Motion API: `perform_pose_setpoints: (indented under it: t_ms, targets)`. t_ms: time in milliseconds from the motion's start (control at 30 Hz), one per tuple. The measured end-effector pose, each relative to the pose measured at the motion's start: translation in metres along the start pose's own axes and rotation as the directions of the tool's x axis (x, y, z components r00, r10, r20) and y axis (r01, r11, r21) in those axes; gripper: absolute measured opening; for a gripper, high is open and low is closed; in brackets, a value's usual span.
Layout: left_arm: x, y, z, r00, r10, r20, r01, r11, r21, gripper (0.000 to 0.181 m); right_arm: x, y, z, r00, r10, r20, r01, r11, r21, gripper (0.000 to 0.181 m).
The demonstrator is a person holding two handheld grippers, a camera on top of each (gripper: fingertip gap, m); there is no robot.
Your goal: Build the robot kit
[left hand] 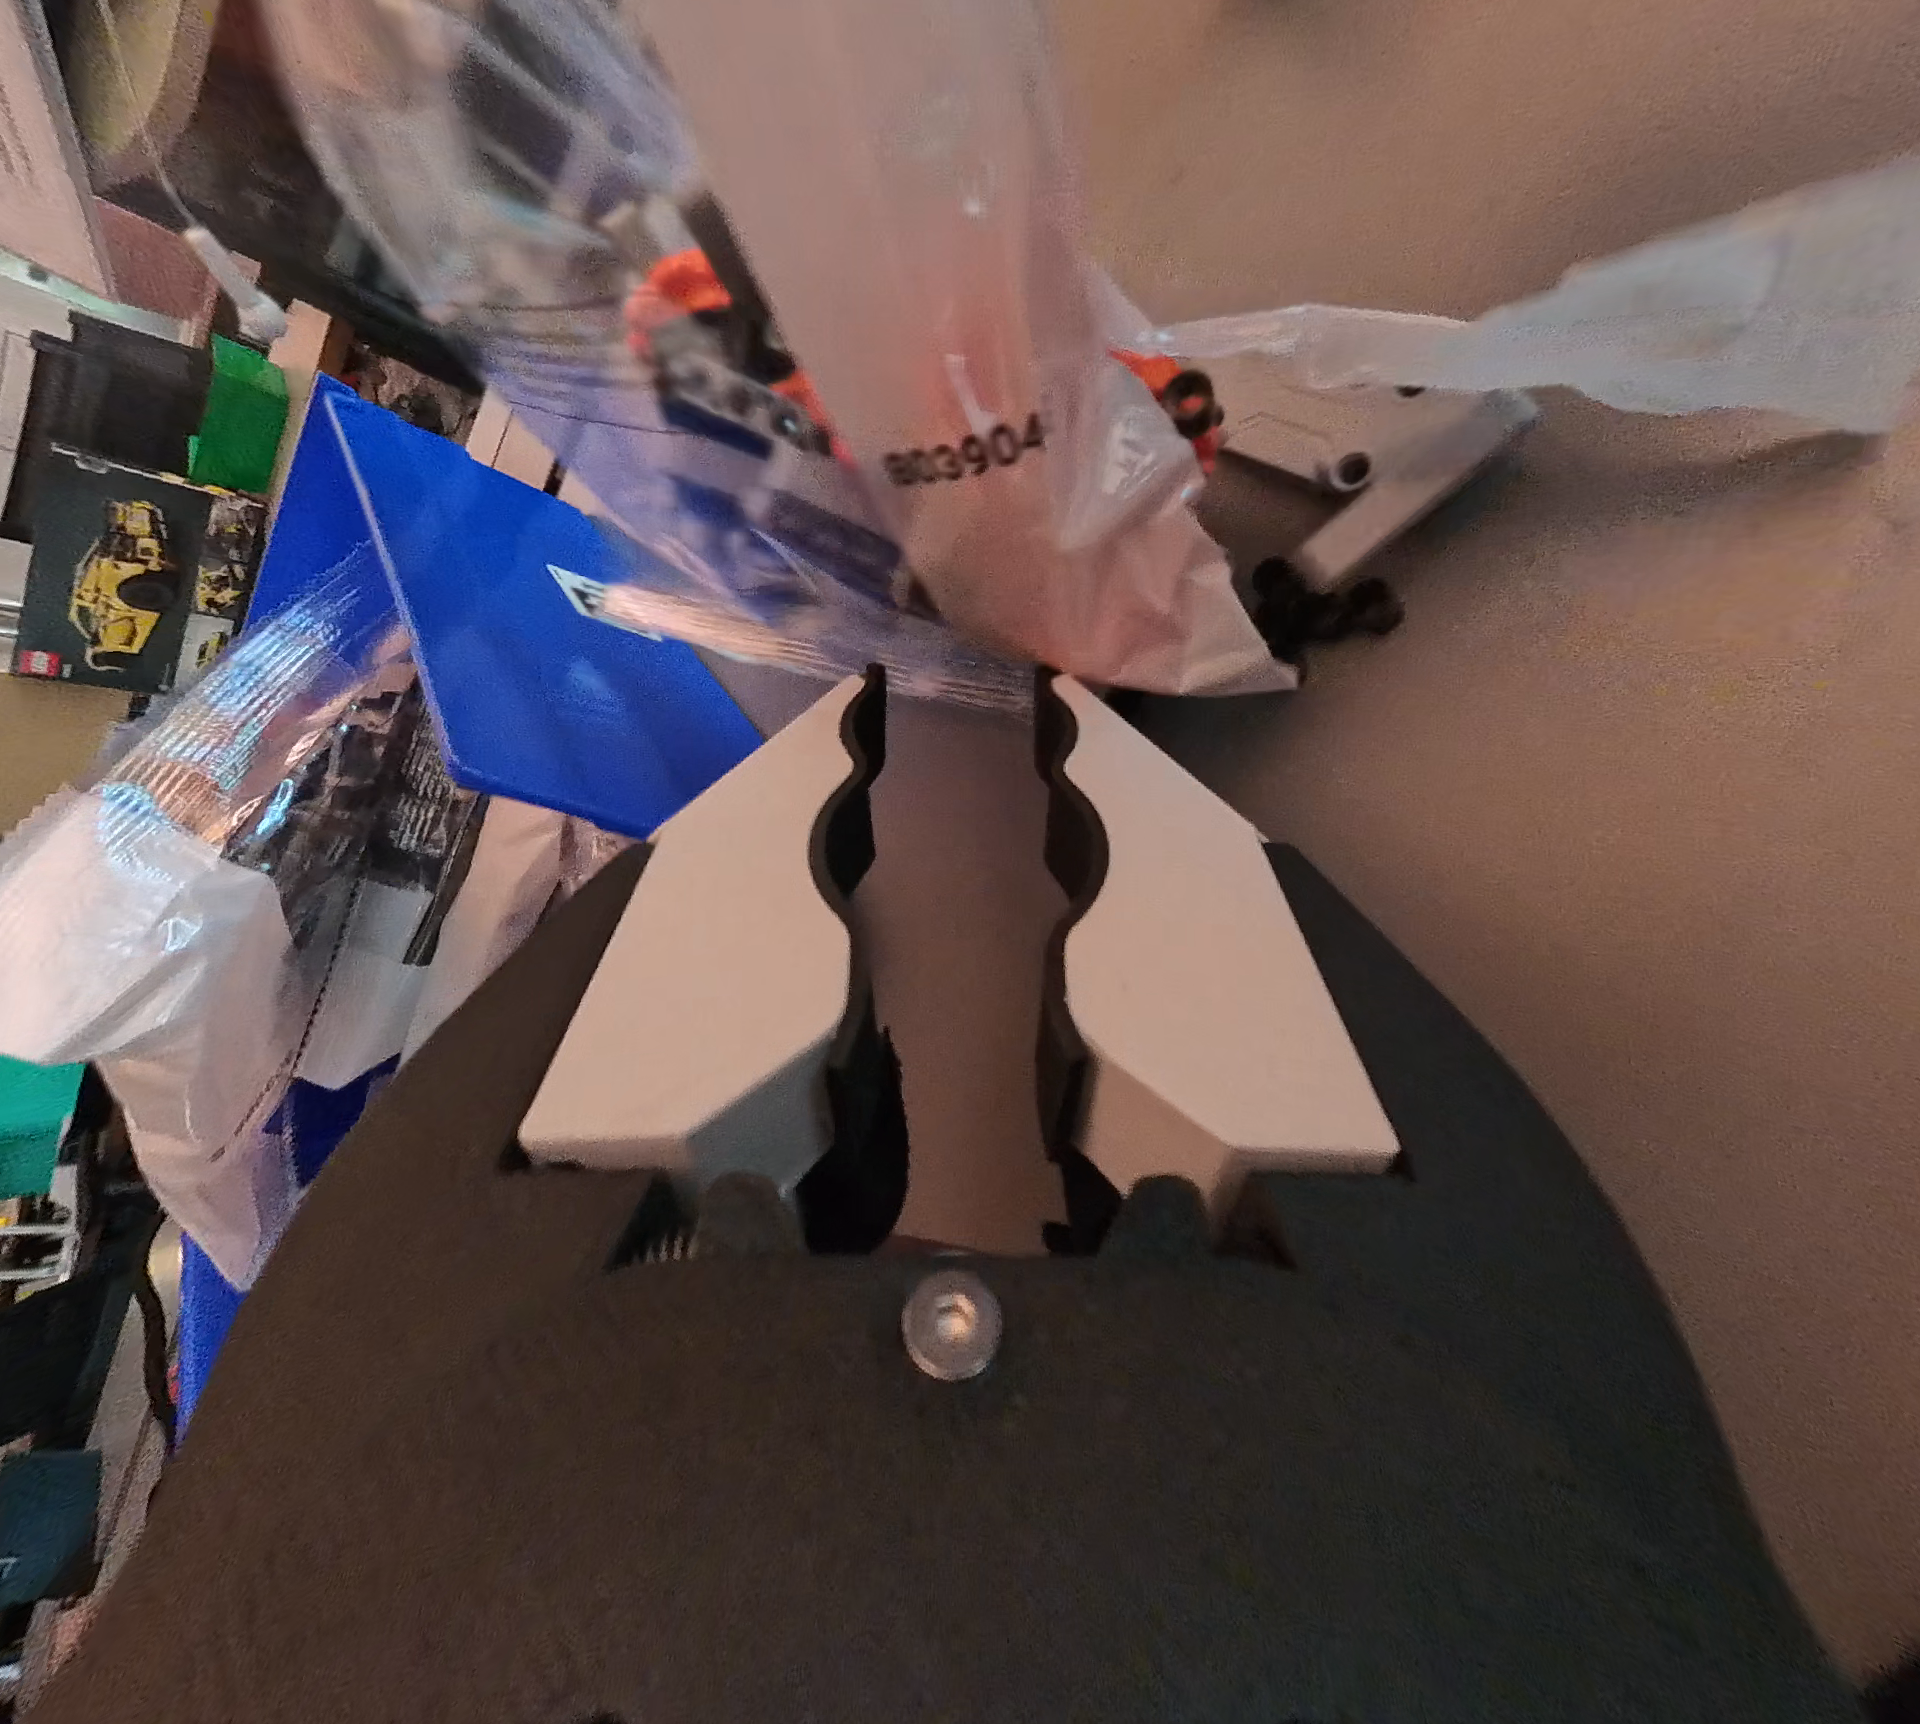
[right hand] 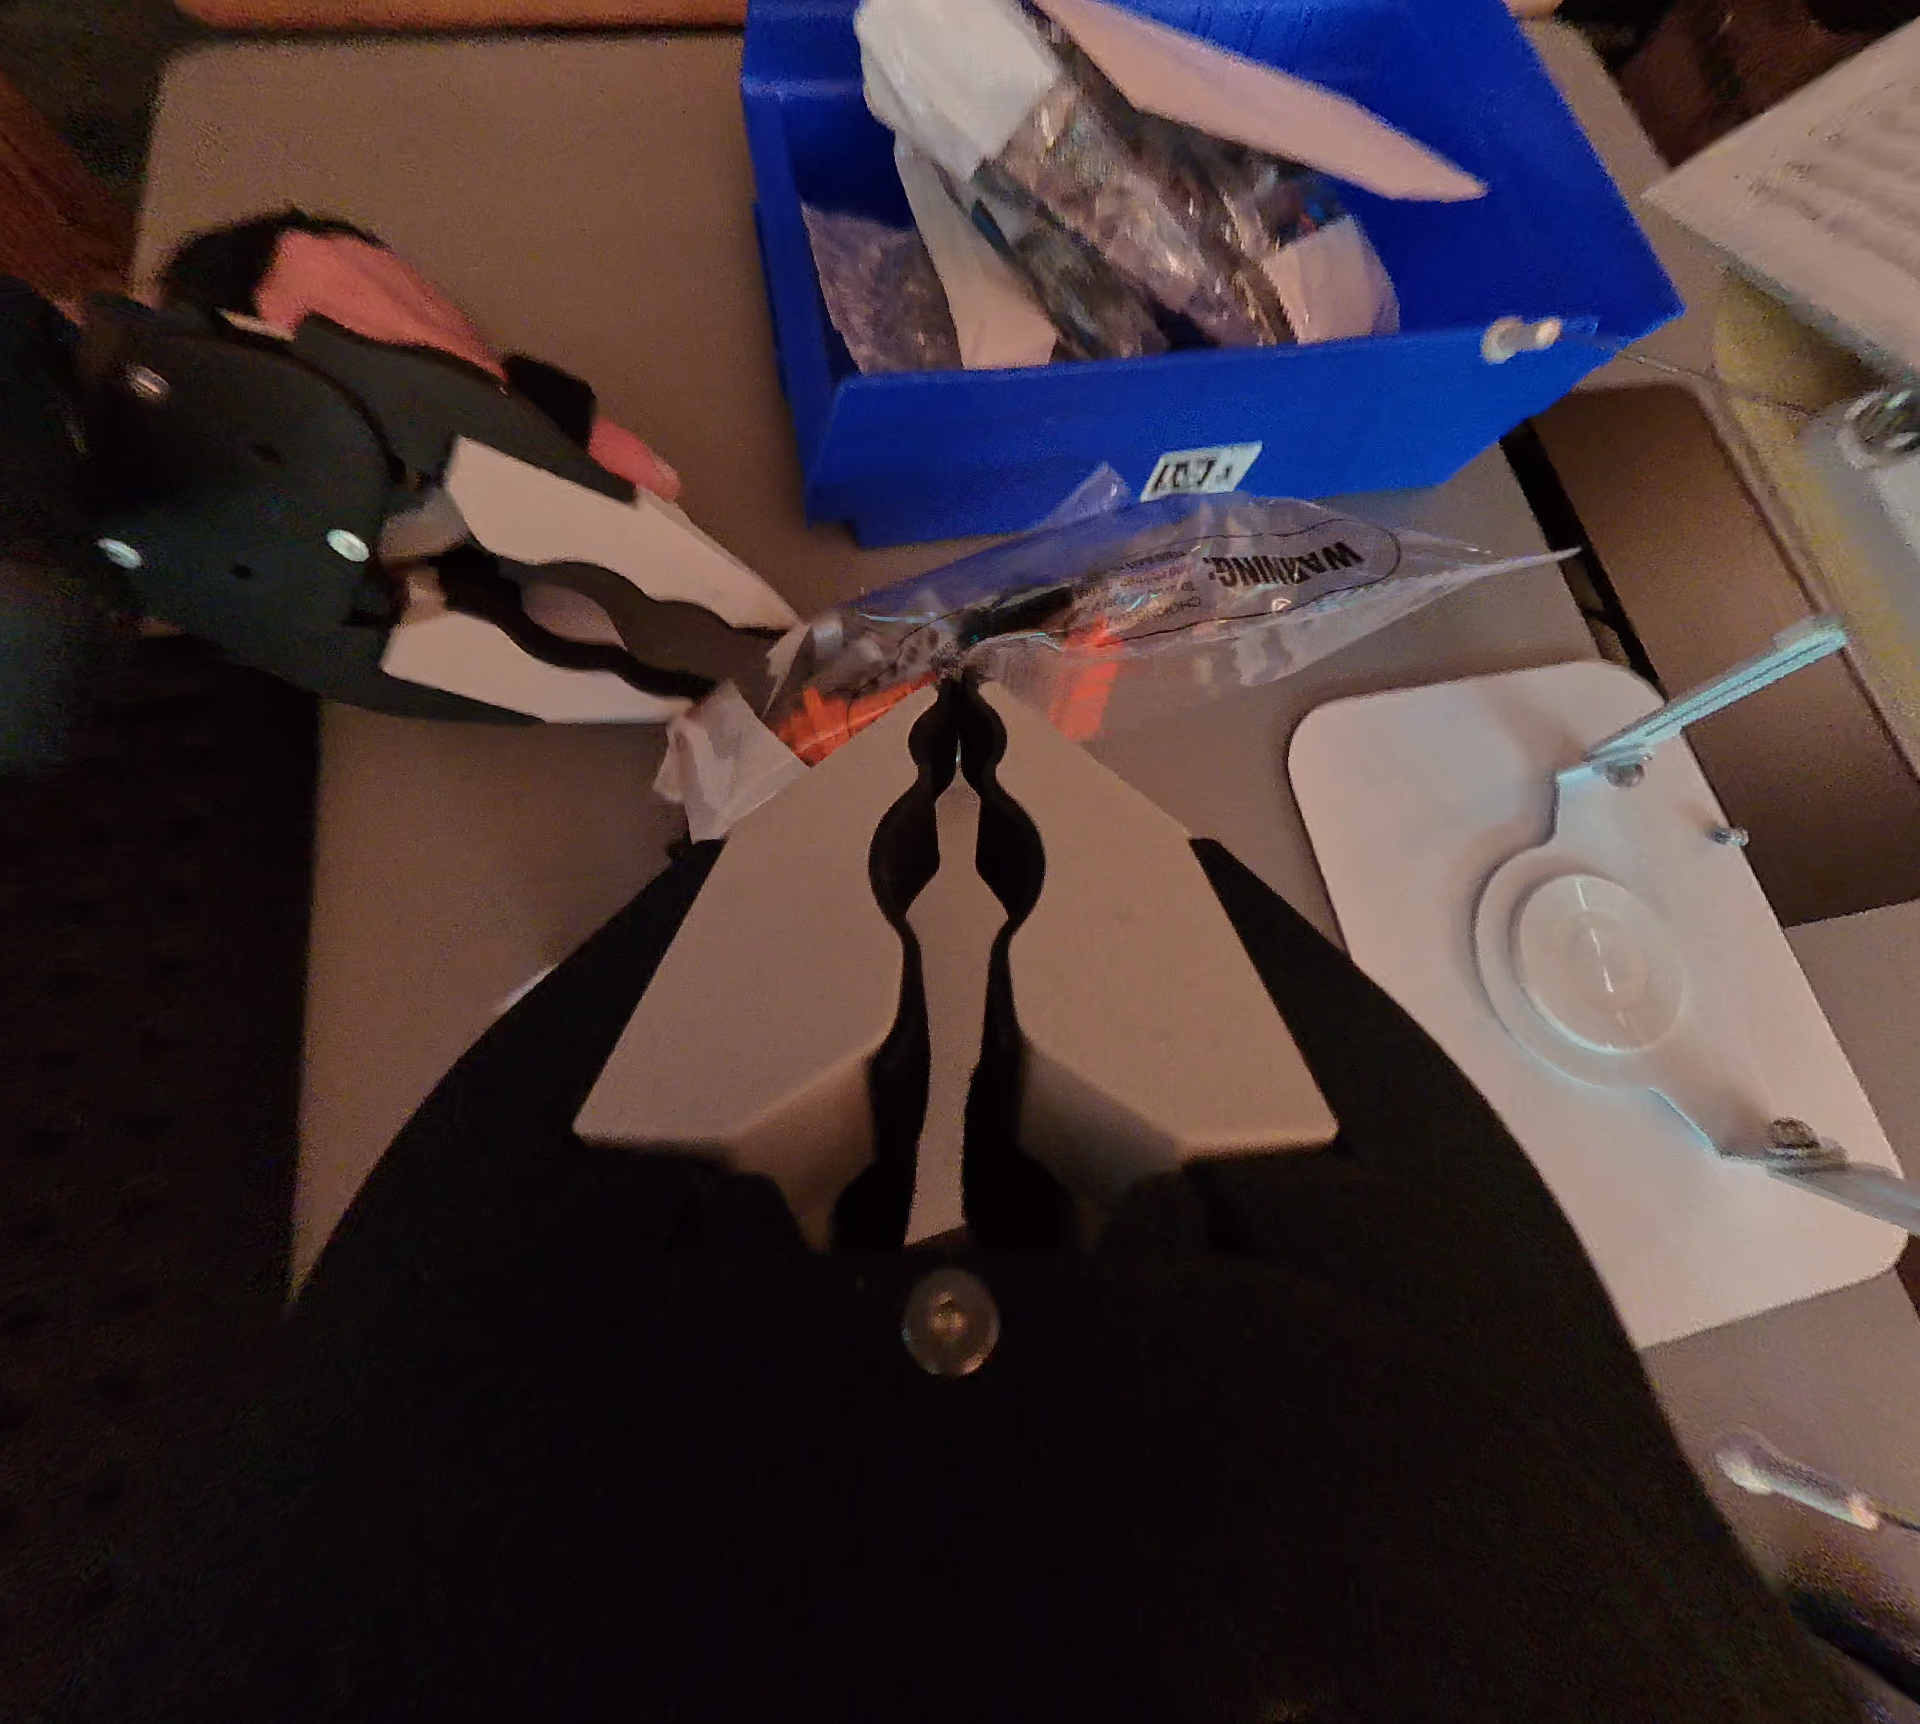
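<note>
The right gripper (right hand: 958, 687) is closed, its tips pinching the near edge of a clear bag (right hand: 1101, 614) of small orange and dark parts. The bag is held off the table (right hand: 468, 199), its long axis running left to right across the right wrist view. The pinch sits near the bag's left third, so most of its length trails rightward from the fingers.

The left gripper (right hand: 748, 666) comes in from the left with a hand (right hand: 416, 324) behind it. Its jaws stand parted, tips at the bag's left end. In the left wrist view the left gripper (left hand: 956, 687) shows a clear gap between its fingers, with wrinkled film lying across the tips, touching but apparently not clamped. So the right gripper alone seems to carry the bag.

To the right of the bag lies a white plate (right hand: 1455, 1103) bearing a clear disc and a metal bracket. Just beyond the bag stands a blue bin (right hand: 1143, 427), its front wall close behind and more bags inside. Left of the bin the table is open. Loose parts (left hand: 1340, 521) lie beyond the bag in the left wrist view.
</note>
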State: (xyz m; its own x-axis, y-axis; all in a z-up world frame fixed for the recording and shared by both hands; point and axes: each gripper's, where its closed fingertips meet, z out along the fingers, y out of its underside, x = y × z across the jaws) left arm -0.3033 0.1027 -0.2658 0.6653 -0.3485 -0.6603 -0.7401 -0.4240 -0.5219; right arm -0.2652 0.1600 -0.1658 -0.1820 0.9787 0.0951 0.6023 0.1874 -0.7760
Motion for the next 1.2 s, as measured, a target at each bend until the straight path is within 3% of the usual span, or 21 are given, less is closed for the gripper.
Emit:
perform_pose_setpoints:
  t_ms: [167,367,433,533,633,733,867,967,1100,1200]
  targets:
    - [-0.004,0.000,-0.004,1.000,-0.021,-0.007,0.022,1.000,0.020,0.016,-0.003,-0.001,0.000,1.000,-0.006,0.001,0.006,1.000,0.010,0.000]
    - [0.003,0.003,-0.007,0.998,-0.057,-0.037,0.058,0.998,0.016,0.023,-0.003,-0.001,0.001,1.000,-0.025,-0.005,0.025,1.000,0.001,0.000]
    - [0.010,0.001,-0.011,0.992,-0.097,-0.085,0.099,0.995,0.031,0.029,-0.007,-0.010,-0.004,1.000,-0.030,0.004,0.030,0.999,0.039,0.000]
    - [0.020,-0.008,-0.023,0.971,-0.171,-0.169,0.186,0.980,0.077,0.041,0.001,0.002,0.004,1.000,-0.024,-0.016,0.024,1.000,-0.019,0.000]
    - [0.033,-0.004,-0.031,0.946,-0.210,-0.246,0.226,0.974,0.036,0.044,0.001,-0.002,-0.004,1.000,-0.007,-0.012,0.007,1.000,0.013,0.000]
    - [0.041,0.008,-0.033,0.948,-0.184,-0.258,0.185,0.982,-0.020,0.040,0.002,0.011,0.001,1.000,-0.009,-0.008,0.008,1.000,-0.027,0.000]
    - [0.061,0.003,-0.059,0.878,-0.215,-0.428,0.239,0.971,0.003,0.029,0.004,0.032,-0.005,1.000,0.022,0.007,-0.022,0.997,-0.072,0.000]
    - [0.077,0.008,-0.068,0.839,-0.175,-0.515,0.195,0.981,-0.014,0.024,-0.002,0.046,-0.009,0.999,0.021,0.026,-0.018,0.995,-0.097,0.000]
    - [0.093,0.016,-0.062,0.836,-0.111,-0.537,0.101,0.994,-0.049,0.007,-0.010,0.059,-0.006,0.999,0.022,0.046,-0.017,0.993,-0.113,0.000]
    - [0.096,0.012,-0.061,0.844,-0.088,-0.529,0.084,0.996,-0.031,0.005,-0.021,0.066,-0.004,0.998,-0.001,0.061,0.009,0.991,-0.131,0.000]
